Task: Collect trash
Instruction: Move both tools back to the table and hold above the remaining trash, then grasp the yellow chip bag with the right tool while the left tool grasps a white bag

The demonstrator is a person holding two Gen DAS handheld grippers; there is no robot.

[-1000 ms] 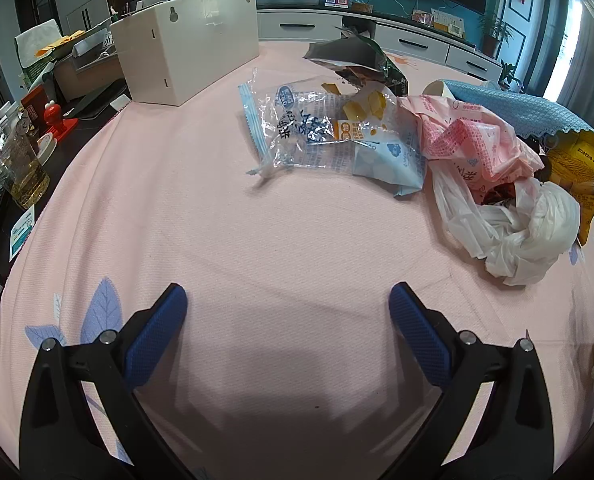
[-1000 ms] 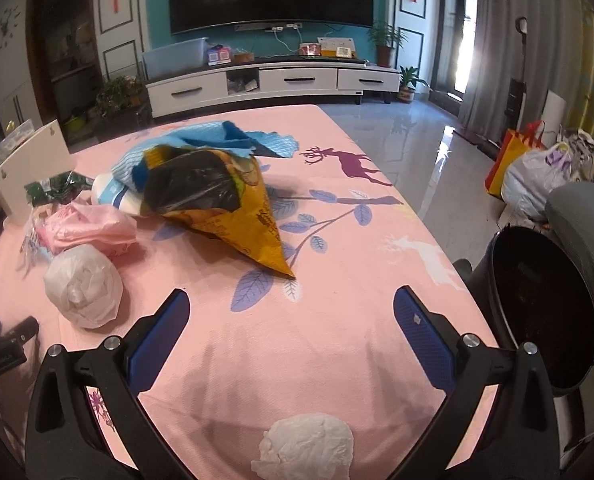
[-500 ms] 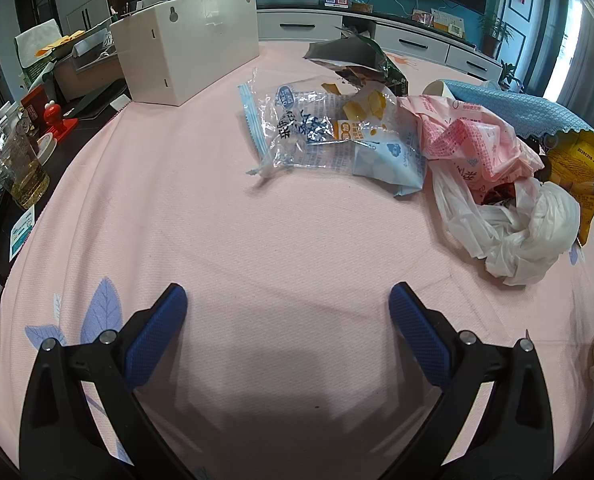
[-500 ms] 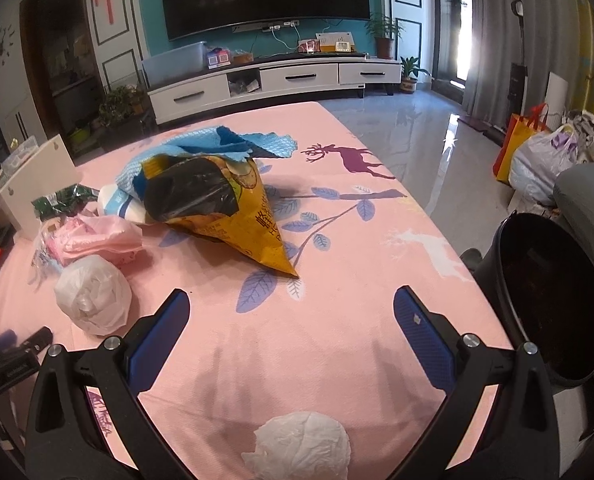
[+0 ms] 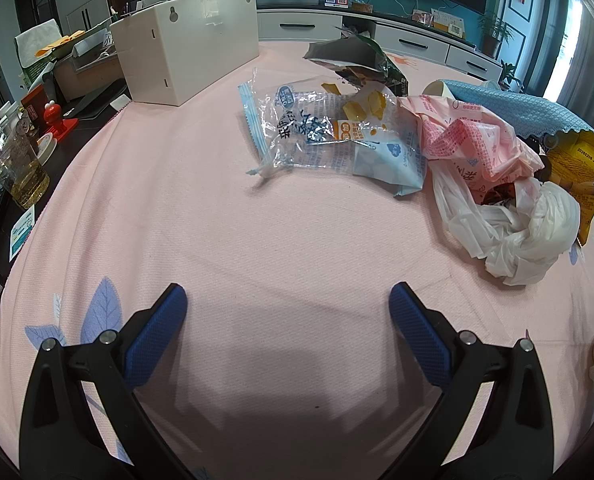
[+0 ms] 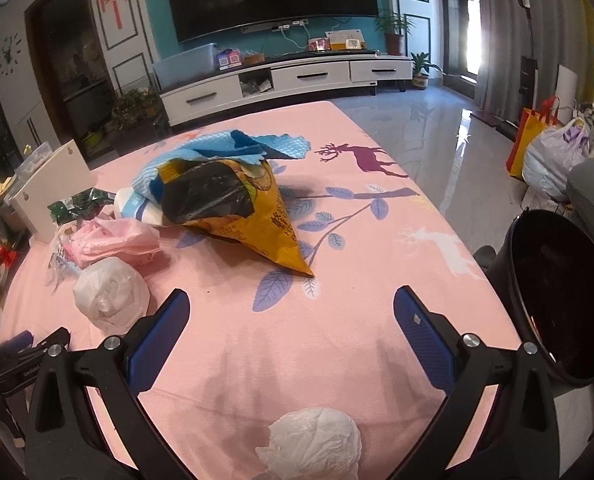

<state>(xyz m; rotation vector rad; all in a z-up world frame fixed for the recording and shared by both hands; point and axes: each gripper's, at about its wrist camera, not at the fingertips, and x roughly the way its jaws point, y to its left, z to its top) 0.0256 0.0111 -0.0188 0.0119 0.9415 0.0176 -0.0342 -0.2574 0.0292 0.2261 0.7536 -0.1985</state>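
Observation:
Trash lies scattered on a pink tablecloth (image 5: 257, 240). In the left wrist view I see a clear printed wrapper (image 5: 317, 132), a pink plastic bag (image 5: 469, 140), a white plastic bag (image 5: 513, 232) and a dark green packet (image 5: 357, 60). My left gripper (image 5: 287, 308) is open above bare cloth, well short of the wrapper. In the right wrist view a yellow snack bag (image 6: 253, 216) lies under a blue cloth (image 6: 233, 148), with a white bag ball (image 6: 111, 300) to the left. A crumpled white tissue (image 6: 313, 444) sits low between the fingers of my open right gripper (image 6: 291, 312).
A black trash bin (image 6: 565, 300) stands off the table's right edge. A white box (image 5: 189, 56) sits at the back left, with a glass of yellow liquid (image 5: 21, 172) and clutter beyond the left edge. Bags (image 6: 553, 156) rest on the floor.
The left view is unchanged. The right gripper's view has tilted and shifted slightly, bringing the trash bin and the crumpled tissue more fully into view.

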